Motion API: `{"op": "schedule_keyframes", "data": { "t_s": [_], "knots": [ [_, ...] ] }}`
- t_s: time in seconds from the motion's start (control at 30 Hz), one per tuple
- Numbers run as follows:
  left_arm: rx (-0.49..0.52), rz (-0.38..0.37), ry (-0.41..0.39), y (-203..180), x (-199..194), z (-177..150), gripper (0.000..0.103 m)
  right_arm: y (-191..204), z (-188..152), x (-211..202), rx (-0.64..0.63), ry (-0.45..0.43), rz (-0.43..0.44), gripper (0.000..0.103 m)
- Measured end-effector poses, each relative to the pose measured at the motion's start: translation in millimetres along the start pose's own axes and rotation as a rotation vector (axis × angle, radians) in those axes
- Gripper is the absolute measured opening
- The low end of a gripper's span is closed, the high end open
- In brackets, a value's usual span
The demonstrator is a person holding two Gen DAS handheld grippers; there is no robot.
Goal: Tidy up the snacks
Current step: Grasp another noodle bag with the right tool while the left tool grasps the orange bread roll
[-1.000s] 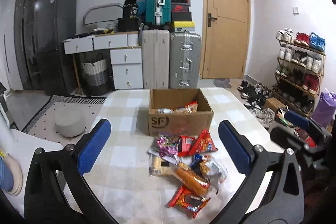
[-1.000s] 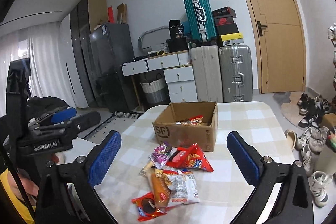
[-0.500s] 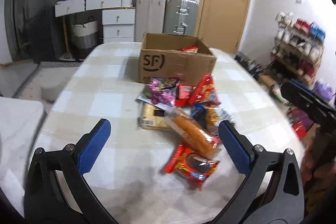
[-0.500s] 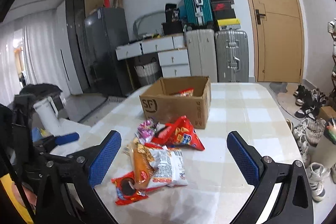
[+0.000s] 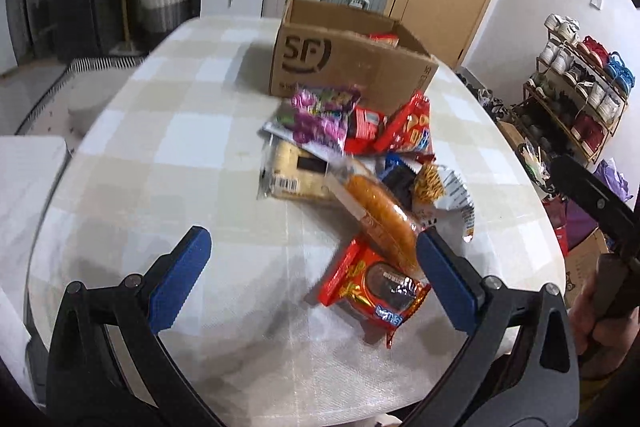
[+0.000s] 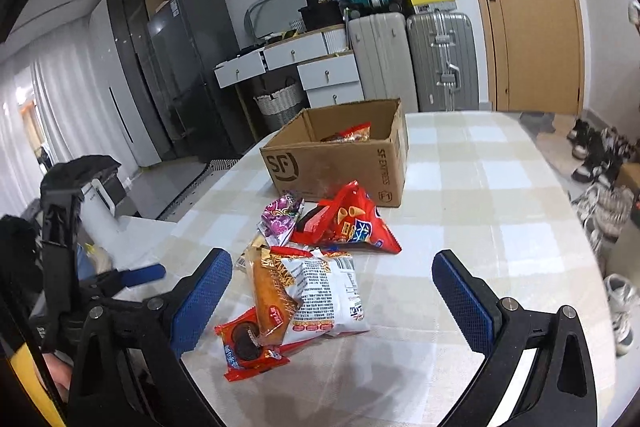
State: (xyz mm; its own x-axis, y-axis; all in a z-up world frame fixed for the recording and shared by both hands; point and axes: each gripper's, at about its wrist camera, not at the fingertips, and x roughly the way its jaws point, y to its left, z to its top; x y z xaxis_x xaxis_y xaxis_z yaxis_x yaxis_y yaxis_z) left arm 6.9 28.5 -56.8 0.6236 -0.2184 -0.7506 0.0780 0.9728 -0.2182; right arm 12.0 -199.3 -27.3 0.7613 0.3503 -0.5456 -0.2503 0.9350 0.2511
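A pile of snack packets lies on the checked table [image 5: 168,147] in front of a brown cardboard box [image 5: 344,63] [image 6: 340,163] that holds a few red packets. Nearest me are a red cookie packet [image 5: 376,291] [image 6: 248,345], an orange bread roll in clear wrap [image 5: 380,215] [image 6: 270,297], a white chip bag [image 6: 324,295], a red triangular bag [image 6: 352,227] and a purple packet [image 5: 316,115] [image 6: 278,215]. My left gripper [image 5: 316,279] hangs open above the table's near edge, its right finger beside the cookie packet. My right gripper [image 6: 332,301] is open, low over the white bag.
Suitcases [image 6: 416,55], white drawers [image 6: 320,67] and a dark fridge [image 6: 188,67] stand behind the table. A wooden door [image 6: 528,7] is at the back right. A shoe rack [image 5: 576,83] and shoes on the floor [image 6: 604,187] lie to the right.
Both grippers have come down and forward toward the snack pile, so the packets look larger and closer. Both stay open and hold nothing.
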Motion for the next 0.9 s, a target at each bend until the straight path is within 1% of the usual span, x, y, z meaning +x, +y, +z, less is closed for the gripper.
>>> {"op": "schedule_keyframes", "data": {
  "t_s": [0.07, 0.2, 0.3, 0.37, 0.4, 0.47, 0.53, 0.73, 0.77, 0.83, 0.9],
  "knots": [
    [0.003, -0.001, 0.006, -1, 3, -2, 0.102, -2, -1, 7, 0.007, 0.023, 0.0, 0.102],
    [0.022, 0.001, 0.007, -5, 8, -2, 0.102, -5, -3, 28, 0.006, 0.095, 0.019, 0.102],
    [0.016, -0.001, 0.033, -6, 16, -2, 0.102, -3, -6, 42, -0.024, 0.125, 0.031, 0.102],
    [0.018, -0.009, 0.047, -8, 18, -2, 0.102, -3, -8, 52, -0.043, 0.149, 0.022, 0.102],
    [0.025, -0.008, 0.047, -10, 19, -2, 0.102, -4, -11, 61, -0.038, 0.175, 0.026, 0.102],
    [0.038, -0.002, 0.042, -13, 20, -1, 0.102, -5, -15, 73, -0.032, 0.219, 0.048, 0.097],
    [0.042, -0.005, 0.043, -15, 21, -1, 0.102, -4, -17, 81, -0.043, 0.243, 0.051, 0.087],
    [0.033, -0.013, 0.07, -18, 29, 1, 0.102, -7, -21, 97, -0.03, 0.29, 0.075, 0.08],
    [0.032, -0.013, 0.074, -18, 31, 0, 0.102, -7, -21, 99, -0.027, 0.298, 0.081, 0.076],
    [0.03, -0.016, 0.084, -20, 34, 1, 0.102, -9, -23, 104, -0.021, 0.317, 0.103, 0.071],
    [0.033, -0.014, 0.086, -21, 36, 1, 0.102, -10, -24, 106, -0.012, 0.326, 0.117, 0.068]
  ]
}}
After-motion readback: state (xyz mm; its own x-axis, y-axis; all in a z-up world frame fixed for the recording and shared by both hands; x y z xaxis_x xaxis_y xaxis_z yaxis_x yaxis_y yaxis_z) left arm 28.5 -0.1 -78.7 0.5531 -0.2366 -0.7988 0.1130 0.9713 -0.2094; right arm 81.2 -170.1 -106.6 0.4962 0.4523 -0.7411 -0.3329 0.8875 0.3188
